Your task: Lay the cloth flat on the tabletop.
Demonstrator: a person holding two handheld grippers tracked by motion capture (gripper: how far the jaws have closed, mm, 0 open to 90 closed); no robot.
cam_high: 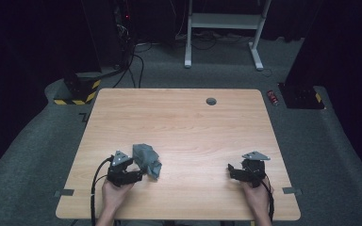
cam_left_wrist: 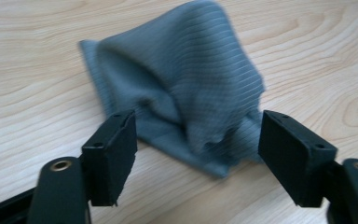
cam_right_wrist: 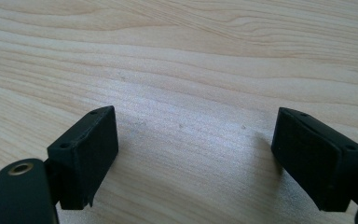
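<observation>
Lying crumpled on the wooden bench [cam_high: 184, 122], the grey cloth [cam_left_wrist: 182, 93] sits just ahead of the left claw [cam_left_wrist: 198, 144], its near edge reaching between the spread jaws; neither pad presses on it. The right claw [cam_right_wrist: 193, 154] rests well apart from the cloth, low over bare wood, jaws wide apart with nothing between them.

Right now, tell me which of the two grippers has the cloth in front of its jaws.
The left gripper: the crumpled grey cloth lies just ahead of its open jaws, not gripped. The right gripper faces bare table.
</observation>
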